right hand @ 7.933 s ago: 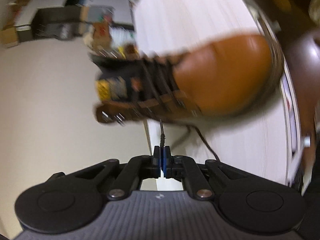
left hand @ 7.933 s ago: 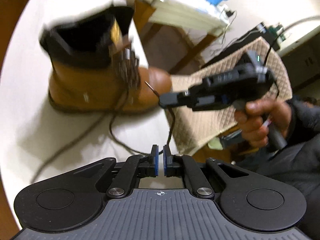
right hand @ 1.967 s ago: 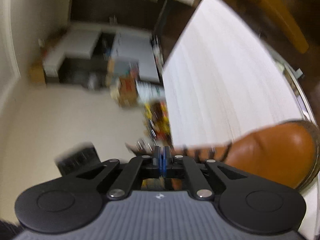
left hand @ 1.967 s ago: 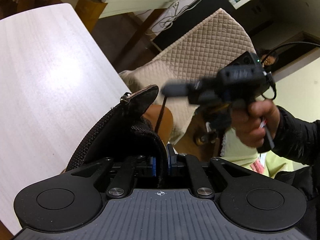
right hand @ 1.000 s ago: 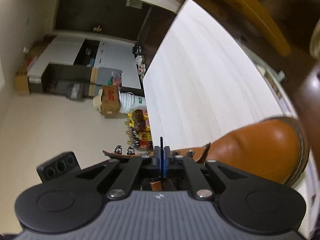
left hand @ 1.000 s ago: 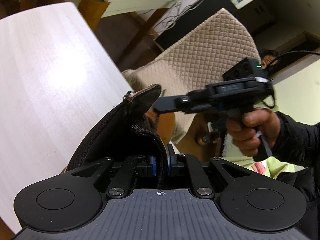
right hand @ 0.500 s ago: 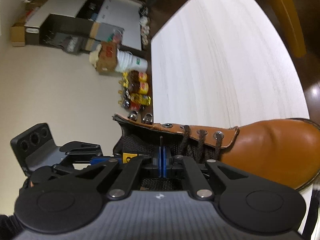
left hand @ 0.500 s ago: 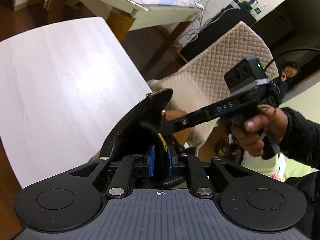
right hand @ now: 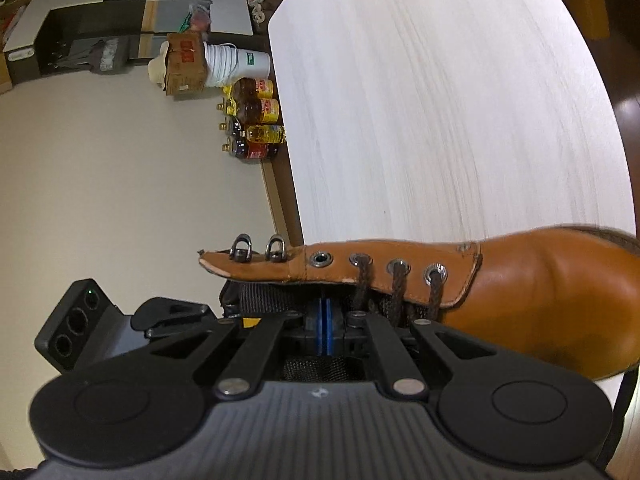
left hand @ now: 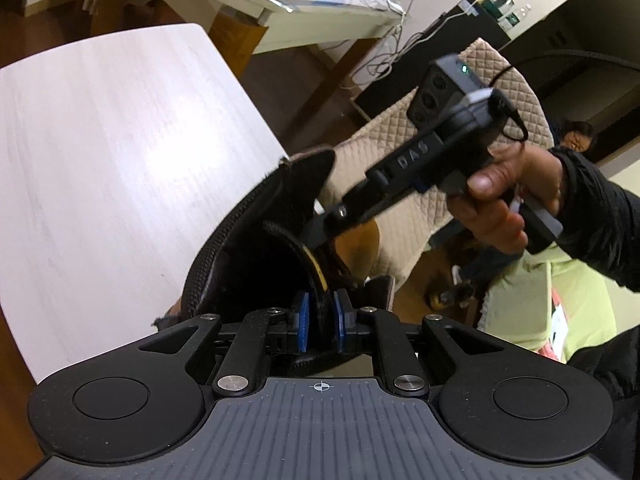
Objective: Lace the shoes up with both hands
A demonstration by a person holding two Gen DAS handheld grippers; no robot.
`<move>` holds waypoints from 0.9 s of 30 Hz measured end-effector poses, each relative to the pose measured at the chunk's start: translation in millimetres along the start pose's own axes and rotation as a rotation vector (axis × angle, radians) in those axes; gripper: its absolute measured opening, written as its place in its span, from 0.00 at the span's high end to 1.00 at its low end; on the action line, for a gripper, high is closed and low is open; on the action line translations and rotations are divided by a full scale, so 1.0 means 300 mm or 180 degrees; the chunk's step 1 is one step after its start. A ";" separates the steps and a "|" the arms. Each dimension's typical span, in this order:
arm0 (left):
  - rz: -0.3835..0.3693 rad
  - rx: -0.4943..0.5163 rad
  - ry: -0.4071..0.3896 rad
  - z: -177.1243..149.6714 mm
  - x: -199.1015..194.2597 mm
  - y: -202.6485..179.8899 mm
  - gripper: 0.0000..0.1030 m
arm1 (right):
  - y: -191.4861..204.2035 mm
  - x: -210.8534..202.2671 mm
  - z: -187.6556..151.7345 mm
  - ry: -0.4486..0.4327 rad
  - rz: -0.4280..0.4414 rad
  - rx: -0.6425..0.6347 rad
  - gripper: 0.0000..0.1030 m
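Your left gripper is pinching the boot's tongue at lower centre, while your pressed-together right gripper, lace tip unseen, sits just below the empty eyelet, the tan boot running rightward.

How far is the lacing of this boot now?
Done: dark lace runs through three lower eyelets of the tan leather boot. In hand: left gripper clamps the black padded tongue; right gripper is shut beneath the flap. Left: one empty eyelet and two hooks.
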State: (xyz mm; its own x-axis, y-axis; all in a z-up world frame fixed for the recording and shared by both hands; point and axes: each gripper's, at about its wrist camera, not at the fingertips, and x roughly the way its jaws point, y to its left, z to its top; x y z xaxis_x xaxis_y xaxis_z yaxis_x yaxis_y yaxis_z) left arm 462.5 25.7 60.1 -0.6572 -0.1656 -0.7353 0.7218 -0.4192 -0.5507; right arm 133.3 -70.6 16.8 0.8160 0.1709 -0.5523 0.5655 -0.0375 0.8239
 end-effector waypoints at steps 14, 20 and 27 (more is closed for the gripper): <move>0.0039 0.0060 -0.0359 0.086 -0.043 -0.045 0.88 | -0.046 0.029 -0.063 -0.0245 0.0194 0.0043 0.97; 0.0047 0.0108 -0.0136 0.078 0.015 -0.060 0.88 | -0.046 0.050 0.022 -0.0040 0.0178 -0.0043 0.97; 0.0033 0.0029 -0.0077 0.049 0.032 -0.051 0.89 | 0.000 0.033 -0.038 -0.0430 0.0023 -0.0550 0.97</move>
State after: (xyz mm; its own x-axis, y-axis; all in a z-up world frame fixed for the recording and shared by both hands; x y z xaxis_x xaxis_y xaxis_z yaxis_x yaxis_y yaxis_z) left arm 441.9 17.5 67.2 -0.6549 -0.1915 -0.7310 0.7266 -0.4255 -0.5395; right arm 140.2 -57.7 12.7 0.8352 0.0375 -0.5487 0.5400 0.1332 0.8310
